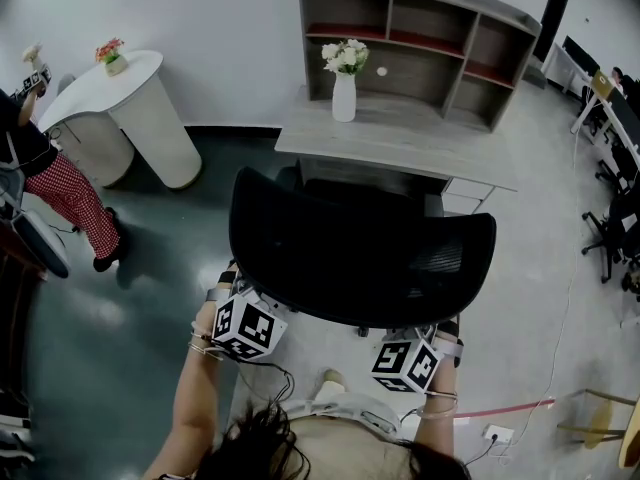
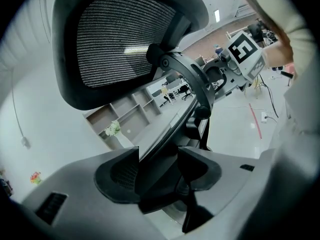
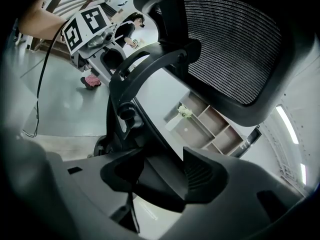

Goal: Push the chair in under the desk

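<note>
A black mesh-backed office chair point(image 1: 360, 258) stands in front of the grey desk point(image 1: 400, 143), its seat partly under the desk top. My left gripper point(image 1: 238, 296) holds the backrest's lower left edge, and my right gripper point(image 1: 432, 330) holds its lower right edge. In the left gripper view the backrest point(image 2: 120, 44) rises above, and its rim runs between the jaws of the left gripper point(image 2: 157, 171). In the right gripper view the right gripper point(image 3: 160, 176) is likewise closed on the rim of the backrest point(image 3: 230, 44).
A white vase of flowers point(image 1: 344, 93) and a shelf unit point(image 1: 420, 38) stand on the desk. A white round table point(image 1: 130, 98) and a person in red checked trousers point(image 1: 70, 193) are at the left. Dark chairs point(image 1: 615, 228) and a floor socket point(image 1: 495, 433) are at the right.
</note>
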### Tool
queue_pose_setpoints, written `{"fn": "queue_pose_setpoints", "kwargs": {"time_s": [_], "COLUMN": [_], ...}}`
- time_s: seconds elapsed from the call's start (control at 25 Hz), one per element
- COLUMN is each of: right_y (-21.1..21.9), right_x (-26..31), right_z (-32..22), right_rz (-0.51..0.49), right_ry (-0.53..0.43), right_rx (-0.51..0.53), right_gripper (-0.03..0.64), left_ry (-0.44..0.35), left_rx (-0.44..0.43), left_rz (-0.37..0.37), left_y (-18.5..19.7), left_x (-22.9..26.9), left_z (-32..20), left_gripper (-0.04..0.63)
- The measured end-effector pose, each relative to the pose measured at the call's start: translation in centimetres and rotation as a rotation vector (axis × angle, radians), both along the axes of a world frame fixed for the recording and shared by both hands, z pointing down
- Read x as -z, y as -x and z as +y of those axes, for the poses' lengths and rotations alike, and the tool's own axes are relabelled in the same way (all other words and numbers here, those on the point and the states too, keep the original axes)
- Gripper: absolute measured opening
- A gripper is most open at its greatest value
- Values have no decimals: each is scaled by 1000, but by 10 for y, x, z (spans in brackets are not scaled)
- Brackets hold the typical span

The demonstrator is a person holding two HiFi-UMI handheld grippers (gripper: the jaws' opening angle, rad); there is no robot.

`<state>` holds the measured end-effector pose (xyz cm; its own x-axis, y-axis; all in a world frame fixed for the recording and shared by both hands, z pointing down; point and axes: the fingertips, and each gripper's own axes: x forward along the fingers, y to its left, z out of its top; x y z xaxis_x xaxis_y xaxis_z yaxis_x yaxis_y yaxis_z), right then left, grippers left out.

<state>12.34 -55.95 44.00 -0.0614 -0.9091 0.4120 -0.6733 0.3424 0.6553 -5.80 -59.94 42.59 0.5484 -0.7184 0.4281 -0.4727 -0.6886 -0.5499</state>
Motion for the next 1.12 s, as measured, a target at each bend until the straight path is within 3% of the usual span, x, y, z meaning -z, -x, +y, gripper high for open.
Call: {"fn": "queue_pose_setpoints", "kwargs": {"time_s": [1.12], "right_y": [-3], "right_x": [2], "right_z": [-13], "right_rz": [-16], "right_ry": [-7], "right_rx": [12], "right_gripper": [235], "left_ry": [11], "left_rx": [7], "left_rz": [3], "left_y": [-4], "left_x": [3], "left_z": [-11], "left_gripper": [230]}}
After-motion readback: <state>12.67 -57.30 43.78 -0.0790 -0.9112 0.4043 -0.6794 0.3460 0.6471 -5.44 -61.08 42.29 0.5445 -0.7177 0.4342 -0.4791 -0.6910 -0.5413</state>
